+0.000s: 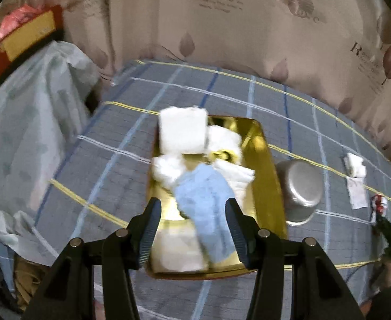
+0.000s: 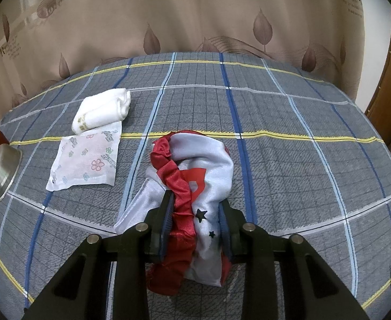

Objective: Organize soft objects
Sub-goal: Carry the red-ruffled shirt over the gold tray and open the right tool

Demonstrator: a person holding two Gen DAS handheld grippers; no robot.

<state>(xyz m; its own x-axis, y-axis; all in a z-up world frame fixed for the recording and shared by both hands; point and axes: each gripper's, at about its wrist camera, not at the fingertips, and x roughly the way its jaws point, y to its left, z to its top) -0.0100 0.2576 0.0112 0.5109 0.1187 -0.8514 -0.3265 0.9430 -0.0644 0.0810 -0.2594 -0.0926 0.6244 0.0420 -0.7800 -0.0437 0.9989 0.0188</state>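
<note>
In the left wrist view a gold tray (image 1: pixel 271 186) sits on the plaid bed and holds several white folded cloths (image 1: pixel 182 130). A light blue cloth (image 1: pixel 208 208) lies in the tray between the fingers of my left gripper (image 1: pixel 194 205), which is open above it. In the right wrist view my right gripper (image 2: pixel 195 205) is shut on a red and white satin cloth (image 2: pixel 203 165) that rests on the bed. A rolled white towel (image 2: pixel 102 110) and a flat floral cloth (image 2: pixel 86 160) lie to its left.
An overturned steel bowl (image 1: pixel 300 189) sits right of the tray, also at the left edge of the right wrist view (image 2: pixel 0 170). A curtain (image 2: pixel 195 13) hangs behind the bed. A covered pile (image 1: pixel 30 120) and red boxes (image 1: pixel 22 37) stand at left.
</note>
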